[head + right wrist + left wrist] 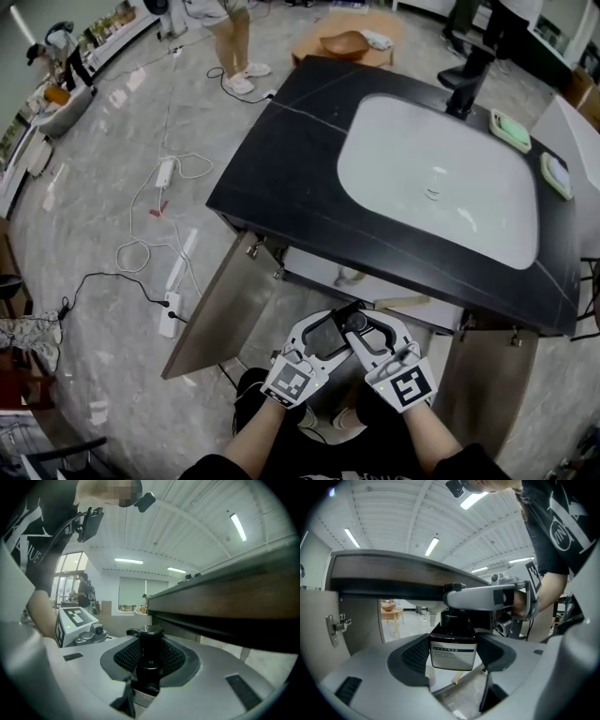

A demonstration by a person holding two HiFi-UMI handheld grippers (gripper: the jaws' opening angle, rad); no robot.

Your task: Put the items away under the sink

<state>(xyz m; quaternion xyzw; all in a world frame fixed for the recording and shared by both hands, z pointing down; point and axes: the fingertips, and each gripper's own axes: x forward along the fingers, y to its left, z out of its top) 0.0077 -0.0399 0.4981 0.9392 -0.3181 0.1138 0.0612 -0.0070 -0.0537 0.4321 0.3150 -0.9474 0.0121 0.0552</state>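
A dark pump bottle (pixel 453 641) with a white label is held between both grippers, low in front of the open cabinet under the sink (pixel 375 286). My left gripper (pixel 453 654) is shut on the bottle's body, a dark pad on each side of the label. My right gripper (pixel 149 660) is shut on the bottle's neck (pixel 149 656) just below the pump head (pixel 146 631). In the head view the left gripper (pixel 323 339) and right gripper (pixel 372 342) meet nose to nose, and the bottle (pixel 350 321) shows only as a dark shape between them.
A black countertop (pixel 281 159) with a white basin (pixel 441 178) and a black faucet (pixel 466 80) overhangs the cabinet. Its left door (pixel 220 305) and right door (pixel 487 375) stand open. Cables and a power strip (pixel 169 314) lie on the floor at left.
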